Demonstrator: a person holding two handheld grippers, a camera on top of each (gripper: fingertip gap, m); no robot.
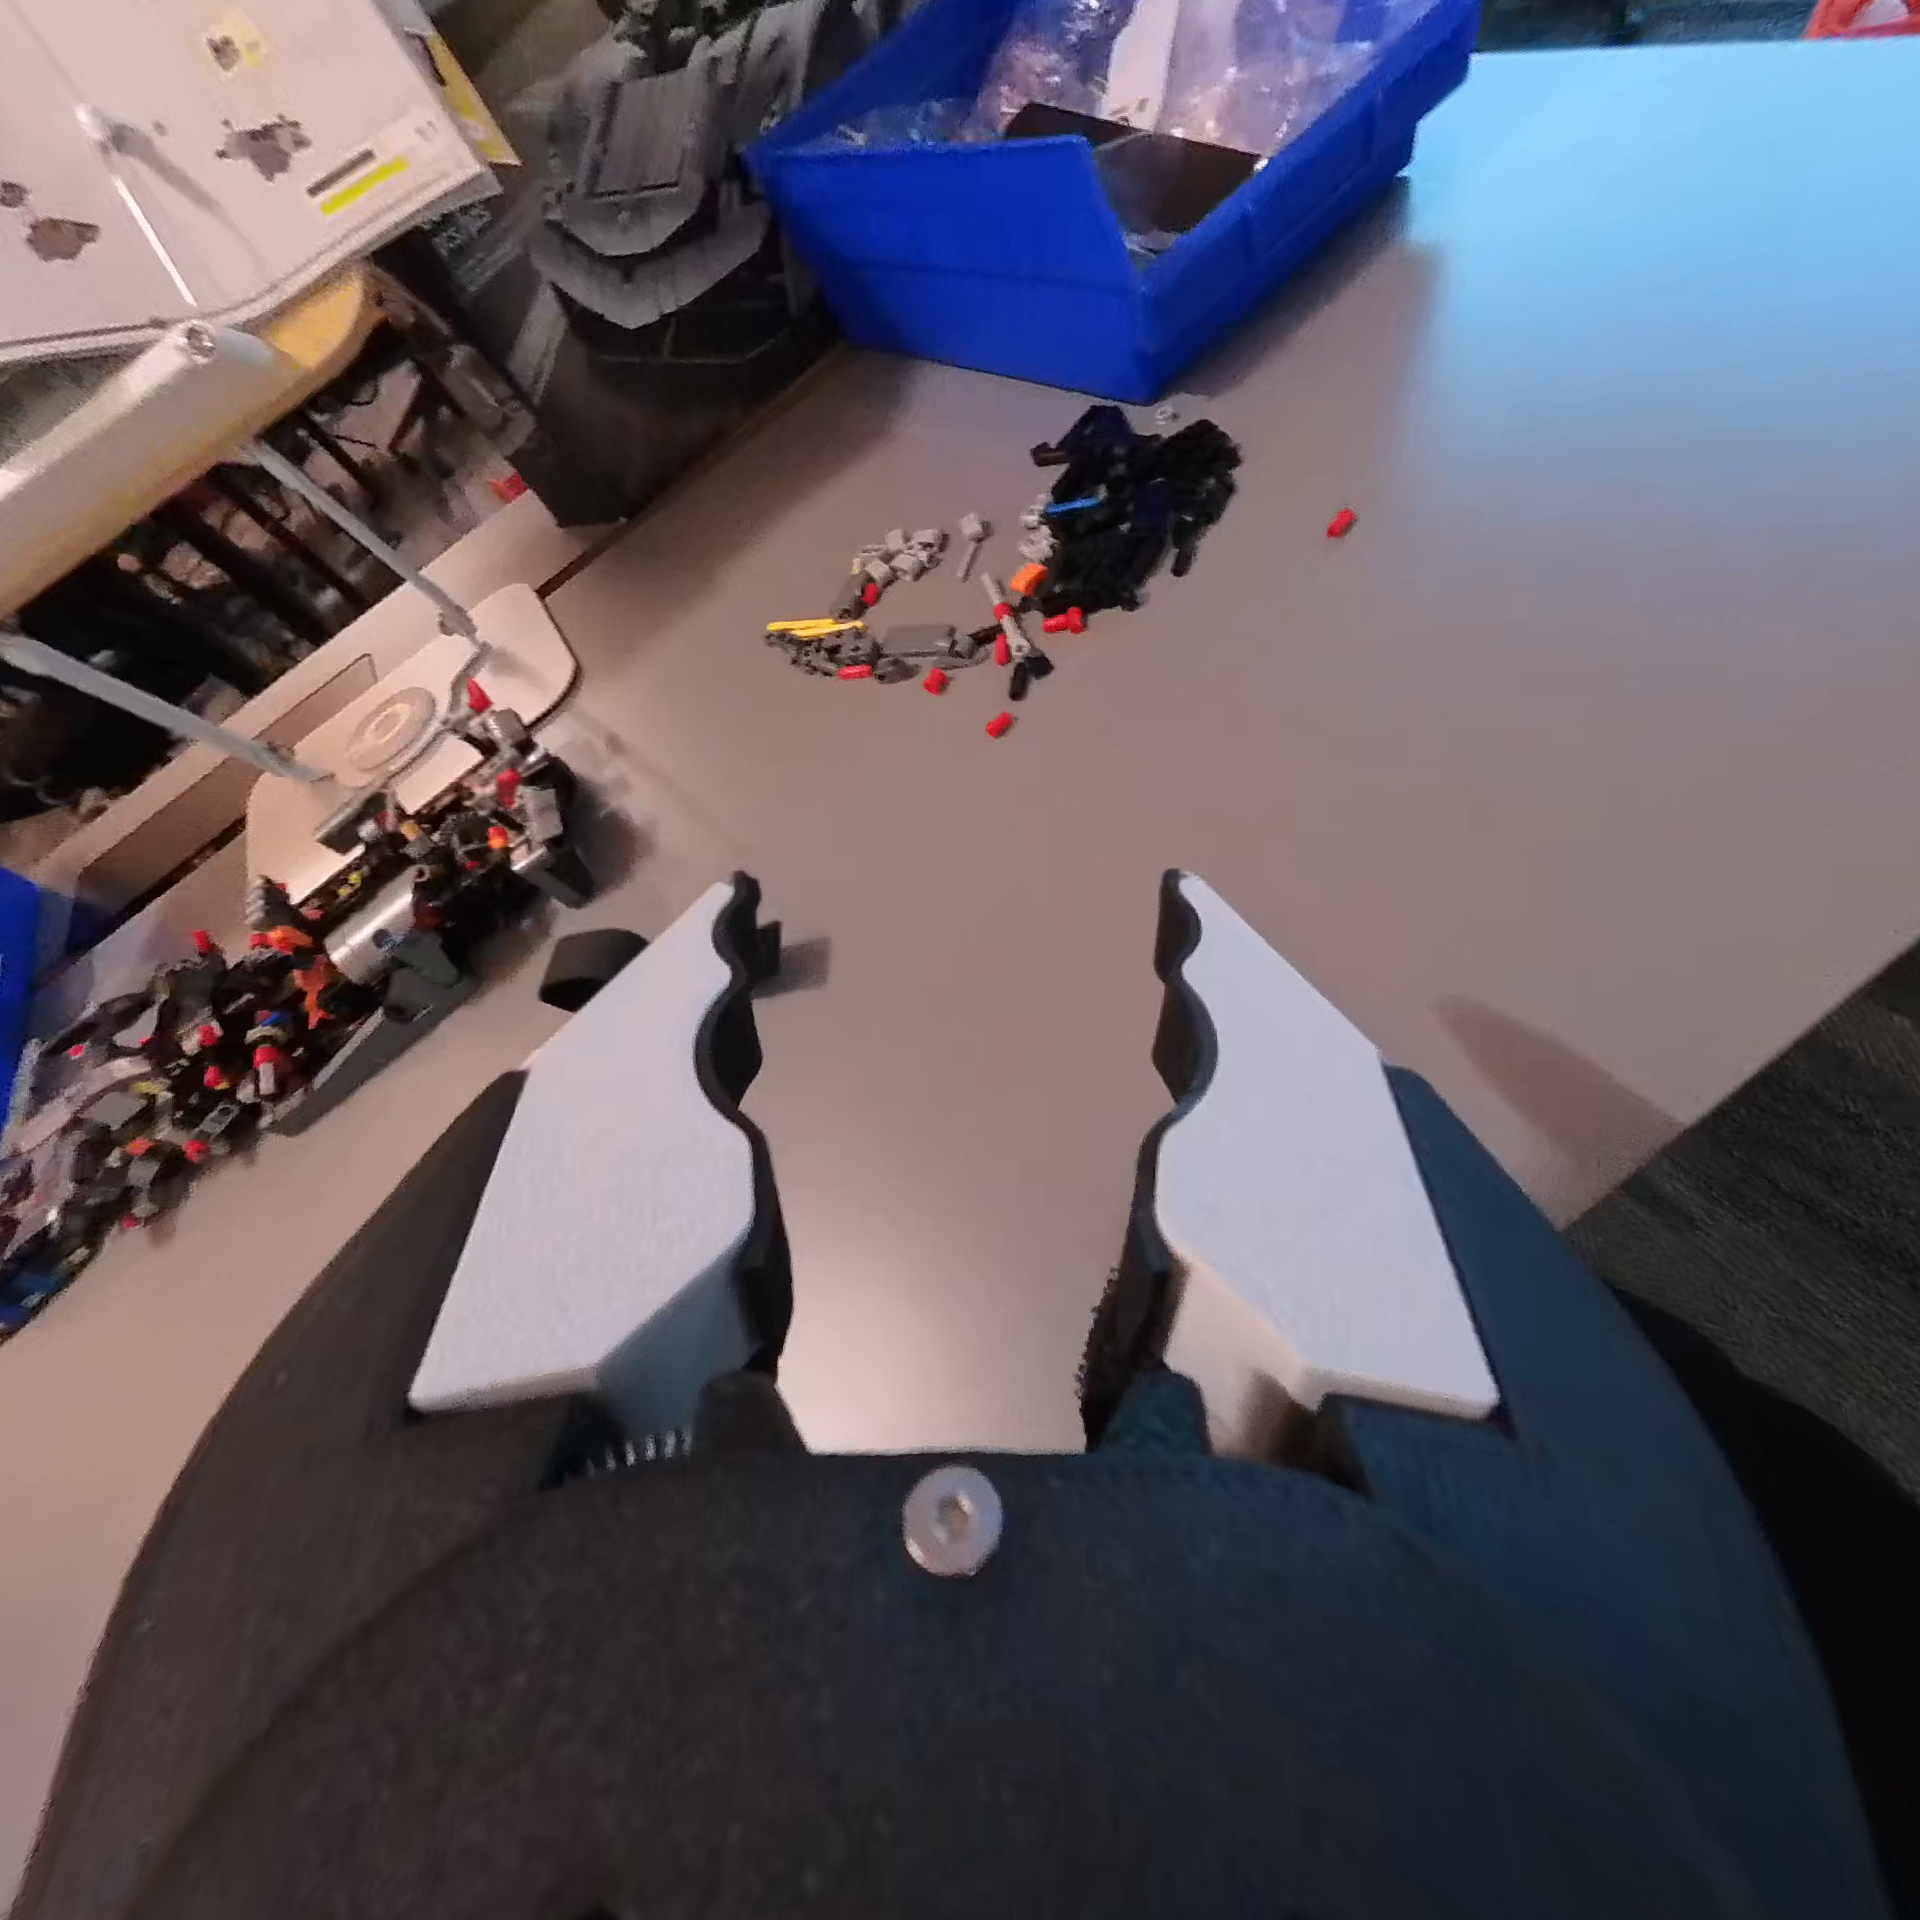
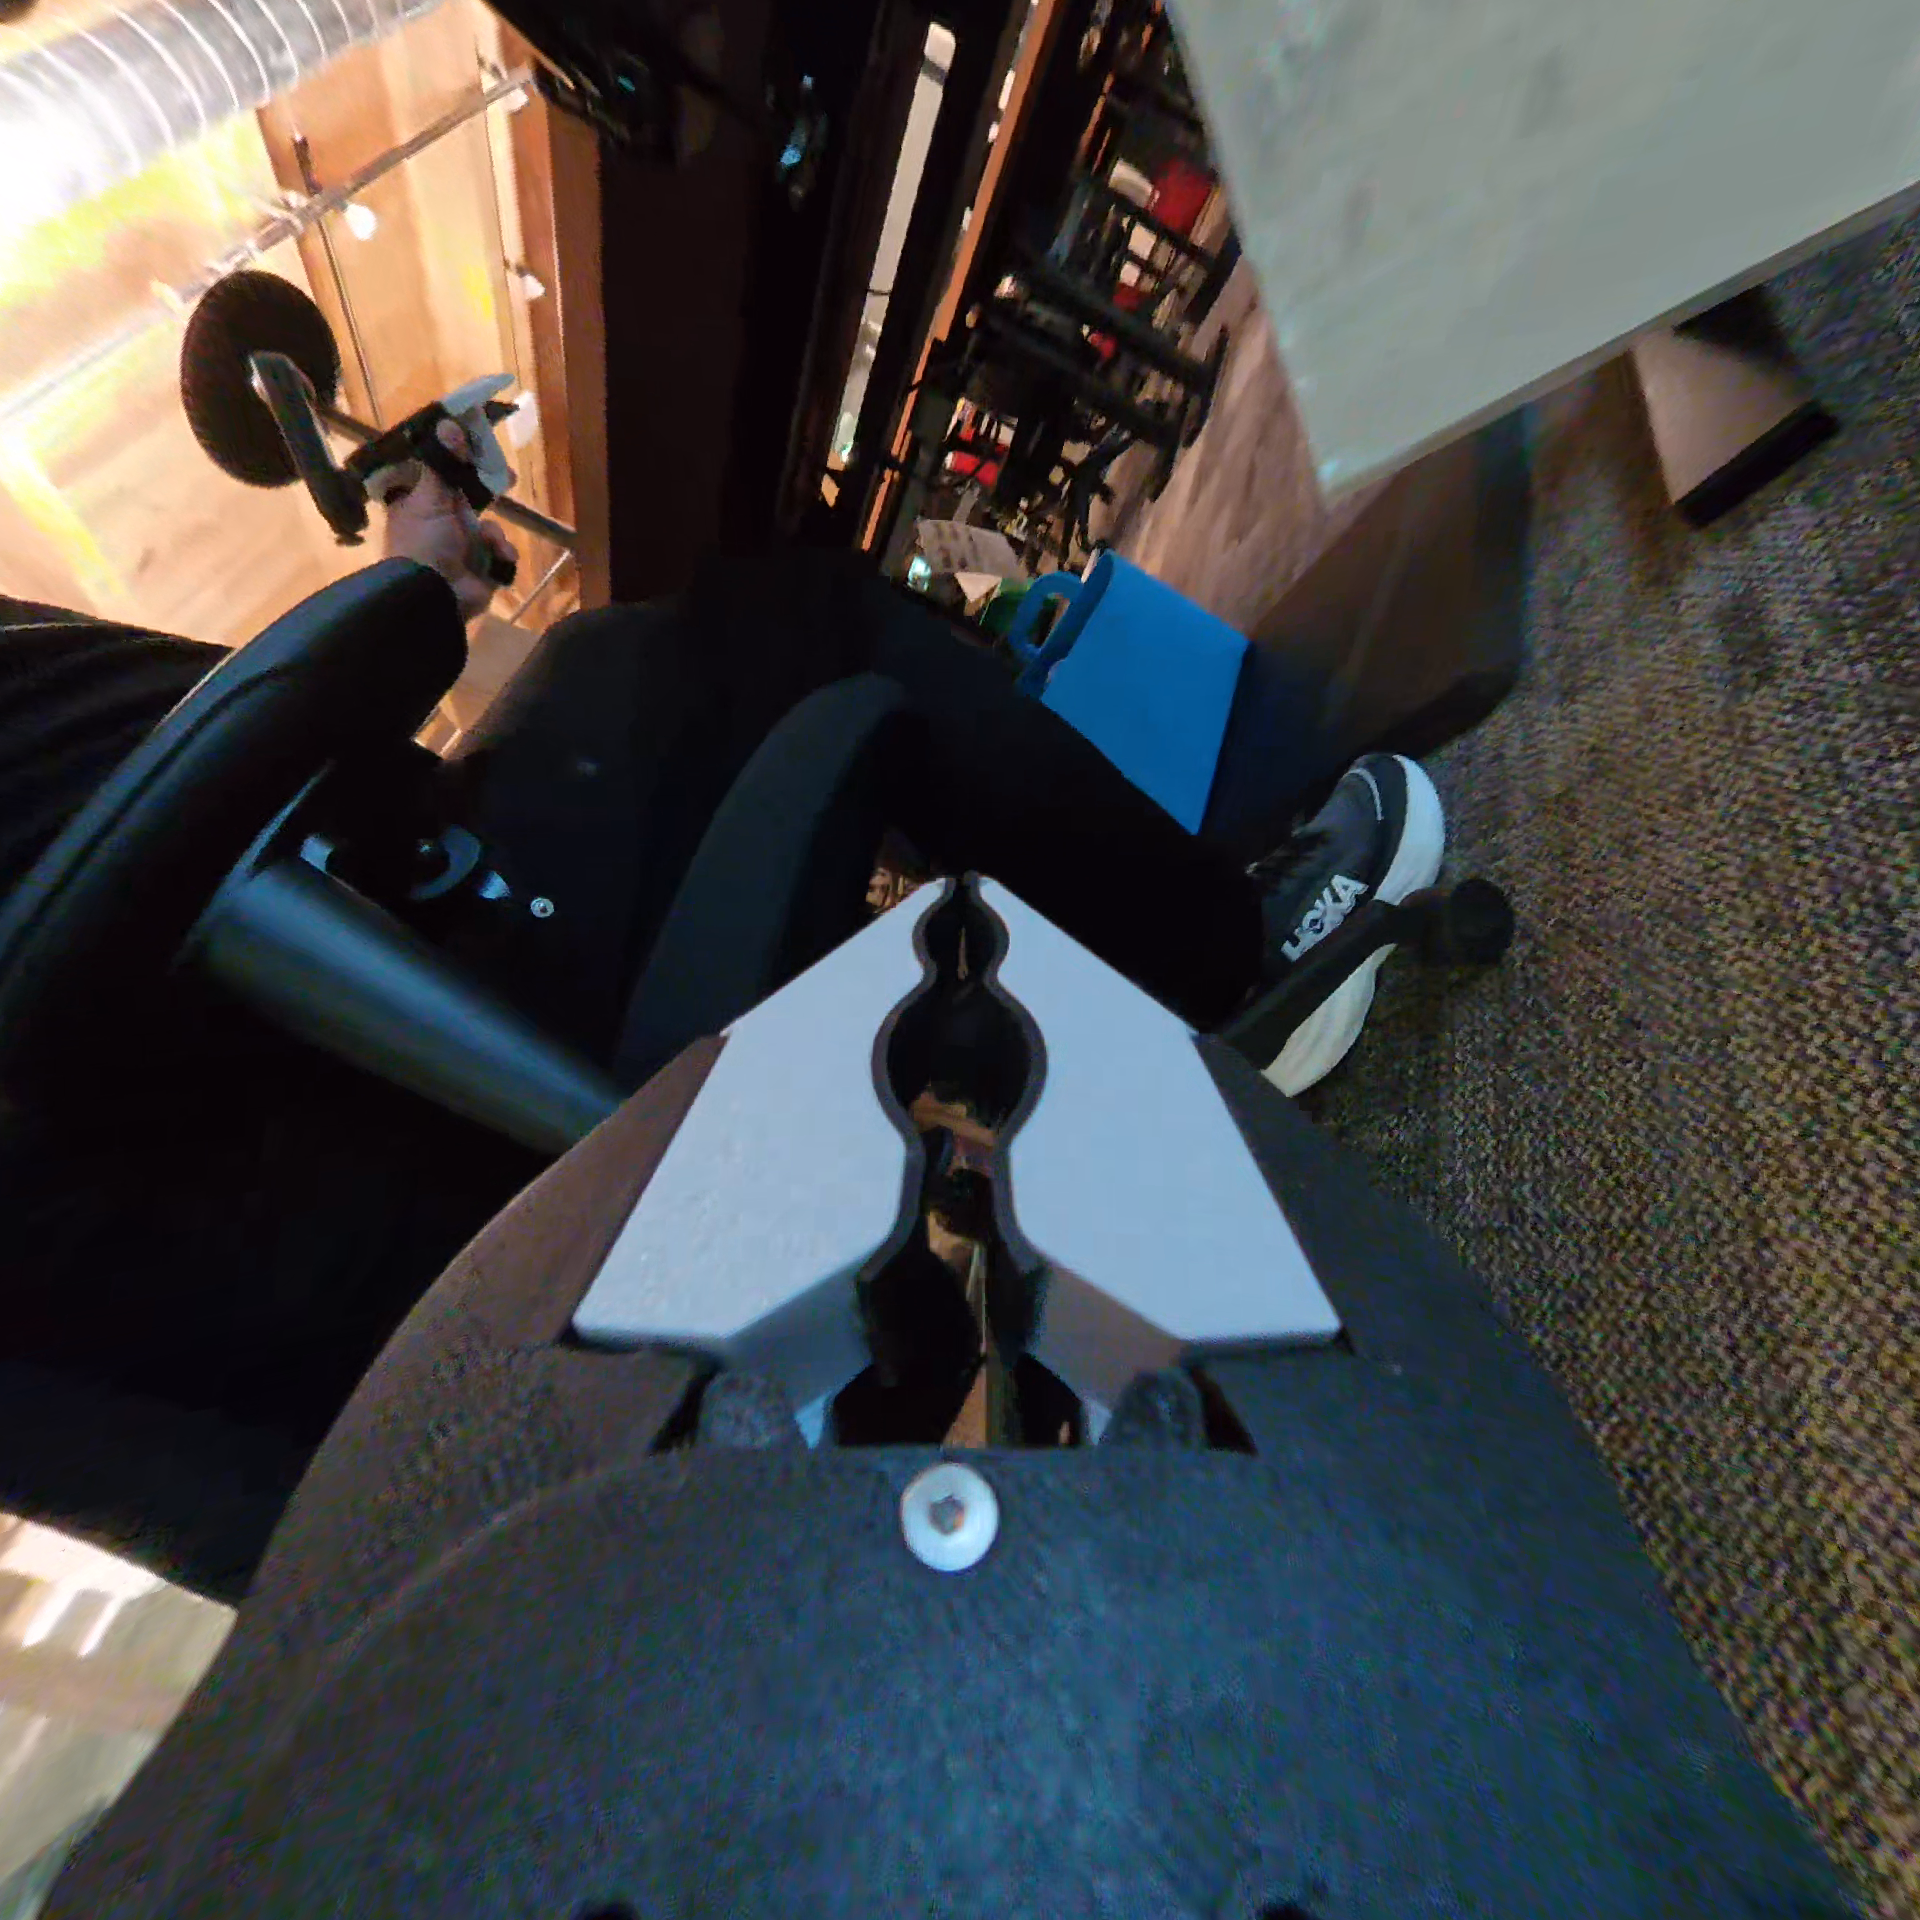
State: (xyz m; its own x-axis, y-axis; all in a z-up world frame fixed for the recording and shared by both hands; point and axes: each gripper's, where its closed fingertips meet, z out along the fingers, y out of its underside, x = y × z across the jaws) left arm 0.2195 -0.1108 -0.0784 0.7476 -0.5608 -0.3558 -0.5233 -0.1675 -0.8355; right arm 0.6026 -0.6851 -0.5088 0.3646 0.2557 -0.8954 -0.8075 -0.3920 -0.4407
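Observation:
In the left wrist view my left gripper is open and empty, low over a grey table. A small black piece lies just left of its left finger. A partly built model of black, grey and red bricks stands to the left. A scatter of loose black, grey, red and yellow pieces lies farther ahead. In the right wrist view my right gripper is shut with its fingertips together and nothing between them. It is off the table and points down at a person's dark trouser leg and a black and white shoe.
A blue bin with clear bags stands at the far side of the table. A single red piece lies to the right. Below are a black office chair, a blue bag, carpet and a pale table edge.

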